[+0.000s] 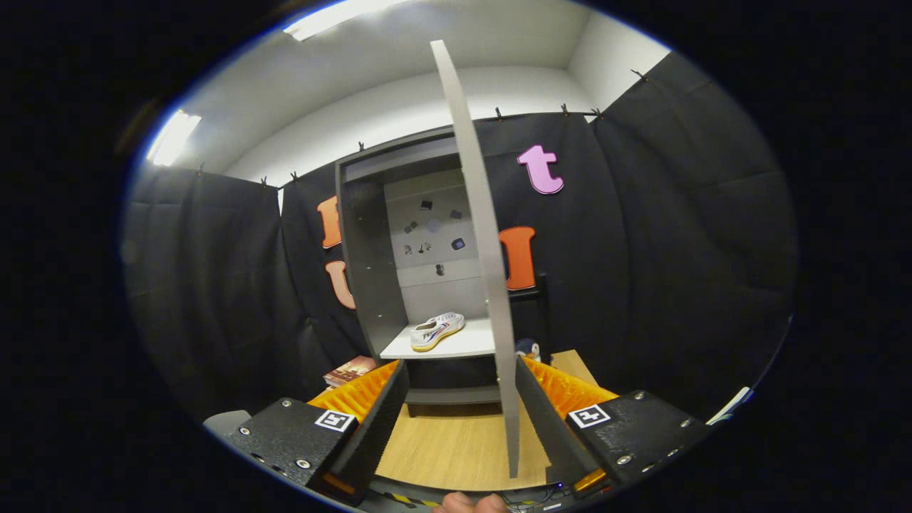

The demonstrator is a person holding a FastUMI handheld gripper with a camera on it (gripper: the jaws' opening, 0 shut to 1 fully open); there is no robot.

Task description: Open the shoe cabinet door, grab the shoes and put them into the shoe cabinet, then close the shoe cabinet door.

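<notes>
- The gripper (459,427) has its fingers spread wide apart, gripping nothing.
- The open cabinet door (484,271) stands edge-on between the fingers, close to the right one.
- A white shoe (437,331) lies on the shoe cabinet (363,263) shelf, beyond the fingers.

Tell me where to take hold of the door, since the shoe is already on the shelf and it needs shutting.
Take the door by its free edge, which faces the gripper and stands upright between the open fingers, close to the right one. It is a thin flat panel seen edge-on, so closing across its two faces from straight ahead should likely work. The shoe lies on the shelf beyond.
</notes>
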